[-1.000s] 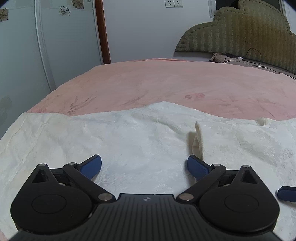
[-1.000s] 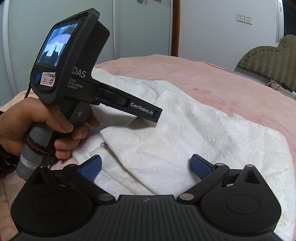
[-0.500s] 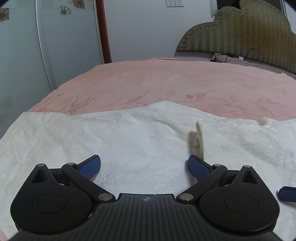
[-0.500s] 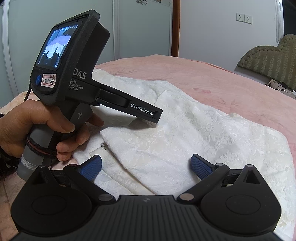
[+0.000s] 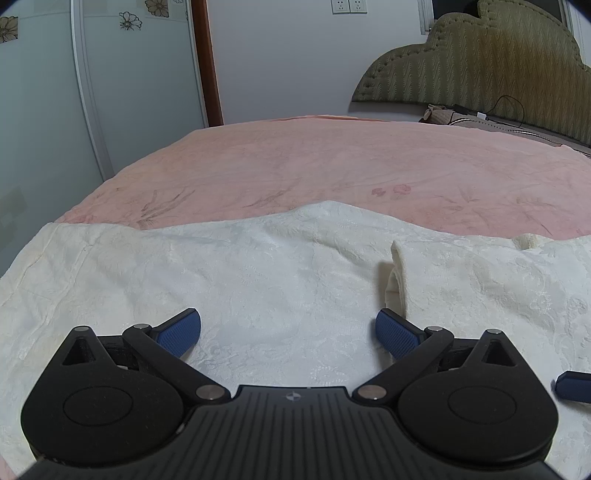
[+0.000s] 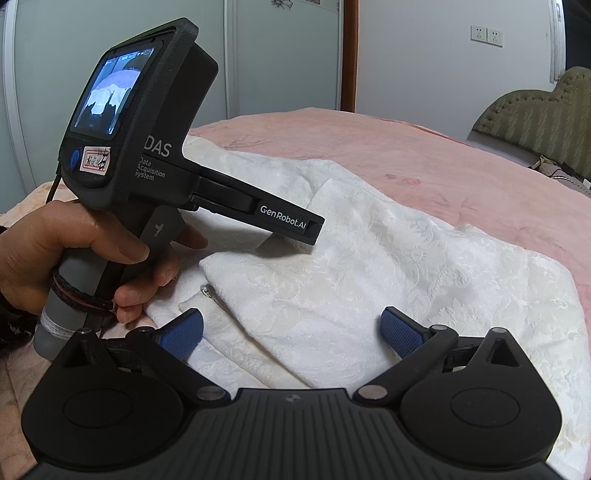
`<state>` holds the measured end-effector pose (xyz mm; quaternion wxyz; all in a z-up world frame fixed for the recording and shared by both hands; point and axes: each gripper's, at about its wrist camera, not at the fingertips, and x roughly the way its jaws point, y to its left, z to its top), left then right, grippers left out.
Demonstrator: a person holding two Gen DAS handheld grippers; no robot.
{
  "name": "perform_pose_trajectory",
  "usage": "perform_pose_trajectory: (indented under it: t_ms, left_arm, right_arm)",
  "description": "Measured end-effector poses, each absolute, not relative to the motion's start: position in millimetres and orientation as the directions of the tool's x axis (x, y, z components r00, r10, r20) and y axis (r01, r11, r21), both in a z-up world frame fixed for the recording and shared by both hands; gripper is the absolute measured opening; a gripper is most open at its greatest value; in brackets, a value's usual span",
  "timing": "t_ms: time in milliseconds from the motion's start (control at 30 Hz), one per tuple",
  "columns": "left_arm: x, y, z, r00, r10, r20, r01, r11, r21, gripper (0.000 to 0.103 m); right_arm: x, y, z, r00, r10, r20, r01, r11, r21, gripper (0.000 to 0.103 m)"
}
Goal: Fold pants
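White patterned pants (image 5: 280, 273) lie spread on a pink bed. One part is folded over, with its rolled edge (image 5: 397, 273) at the right in the left wrist view. My left gripper (image 5: 288, 332) is open and empty, low over the flat cloth. My right gripper (image 6: 291, 332) is open and empty over the folded layer of the pants (image 6: 332, 288). A zipper pull (image 6: 205, 291) shows by the fold's near corner. The left gripper's body (image 6: 147, 147) is held by a hand at the left of the right wrist view; one right fingertip (image 5: 572, 386) shows at the left wrist view's right edge.
The pink bedspread (image 5: 332, 166) stretches beyond the pants. A green padded headboard (image 5: 480, 55) with a cable and items stands at the far right. Wardrobe doors (image 5: 110, 74) and a wall with sockets (image 6: 487, 35) lie behind.
Nearly nothing has moved. The hand on the left gripper has shifted its fingers slightly; both grippers hold their places, open.
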<state>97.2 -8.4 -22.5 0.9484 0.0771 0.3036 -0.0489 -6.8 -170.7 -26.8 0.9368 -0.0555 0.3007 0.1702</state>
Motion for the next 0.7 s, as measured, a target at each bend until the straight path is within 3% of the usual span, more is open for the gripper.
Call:
perform_pose_trajectory:
  t_ms: [700]
  left_arm:
    - [96.3,0.1,-20.5,0.803,-0.079,-0.591,0.152,0.986,0.074,0.1]
  right_arm:
    - [-9.5,-165.2,-24.8,0.771,0.251,-0.585,-0.314,0.95,-0.006,0.103]
